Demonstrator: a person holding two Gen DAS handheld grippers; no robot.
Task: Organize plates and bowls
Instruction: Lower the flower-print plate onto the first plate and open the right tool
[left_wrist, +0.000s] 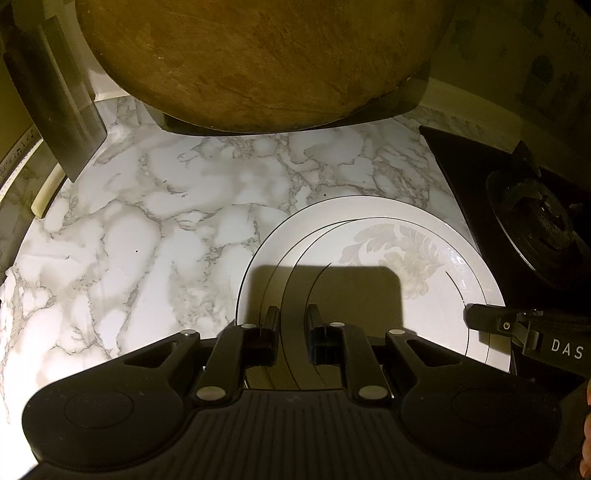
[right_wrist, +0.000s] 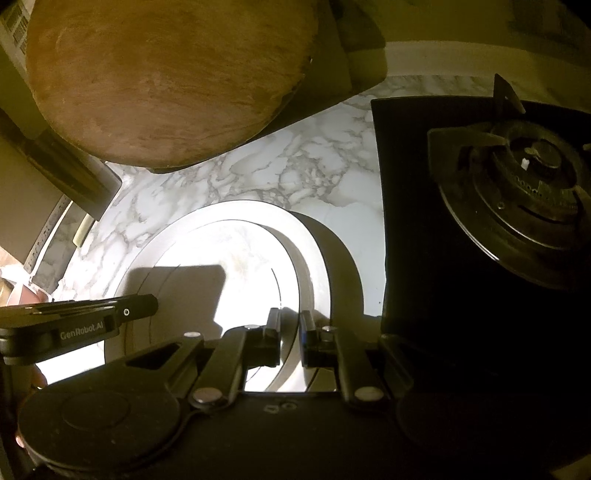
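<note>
A white plate with a grey leaf pattern (left_wrist: 399, 254) lies on a slightly larger white plate (left_wrist: 266, 251) on the marble counter (left_wrist: 155, 206). My left gripper (left_wrist: 291, 314) hangs over the near rim of the stack, jaws a little apart with the plate edge between the fingers. My right gripper (right_wrist: 290, 317) hangs over the plate stack (right_wrist: 229, 251) too, jaws narrowly apart around the rim. The right gripper's finger shows in the left wrist view (left_wrist: 491, 321); the left gripper's finger shows in the right wrist view (right_wrist: 136, 306).
A round wooden board (left_wrist: 258, 55) leans at the back of the counter. A black gas hob with a burner (right_wrist: 524, 184) lies to the right of the plates. A dark metal box (left_wrist: 55, 96) stands at the left.
</note>
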